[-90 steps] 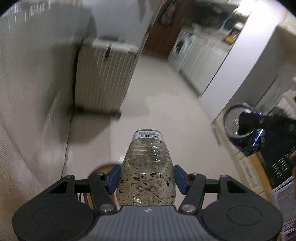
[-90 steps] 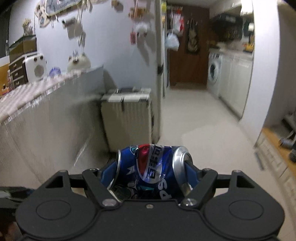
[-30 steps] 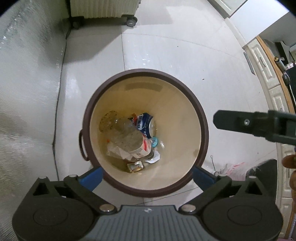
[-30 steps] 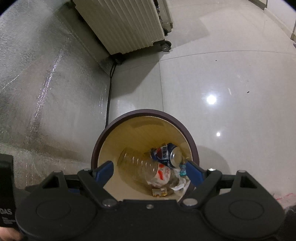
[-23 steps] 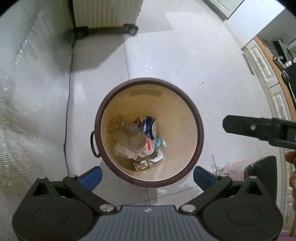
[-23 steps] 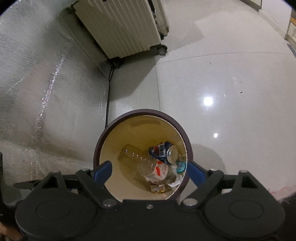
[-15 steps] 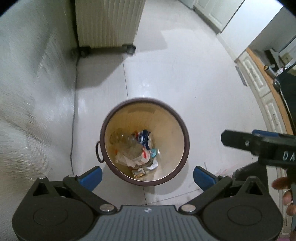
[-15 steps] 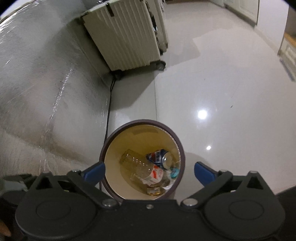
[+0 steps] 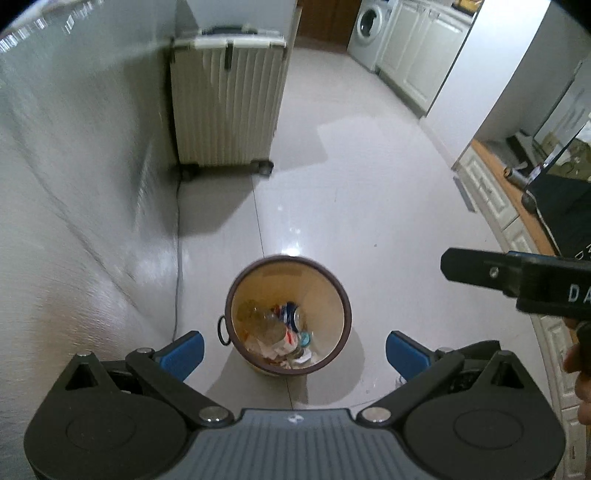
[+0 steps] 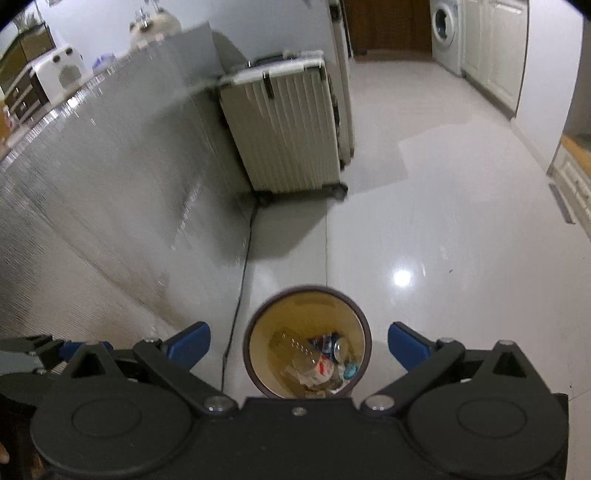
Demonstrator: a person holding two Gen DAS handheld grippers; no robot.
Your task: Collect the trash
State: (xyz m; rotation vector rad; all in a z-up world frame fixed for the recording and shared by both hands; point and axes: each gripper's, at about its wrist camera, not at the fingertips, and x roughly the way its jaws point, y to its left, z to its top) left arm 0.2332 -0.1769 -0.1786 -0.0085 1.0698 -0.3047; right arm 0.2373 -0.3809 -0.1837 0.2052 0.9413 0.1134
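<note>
Glossy pale tile floor, ribbed cream suitcase, washing machine

I hold both tools high and tilted steeply downward. My left gripper stands with jaws spread wide, nothing between its blue pads. My right gripper is likewise spread to its widest and empty, its black finger reaching in beside the left.

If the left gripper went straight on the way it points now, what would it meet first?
Most likely the open mouth of the brown bin, which sits between the open left gripper fingers with nothing in between. It would then reach the bottle and can inside; depth is unclear.
</note>
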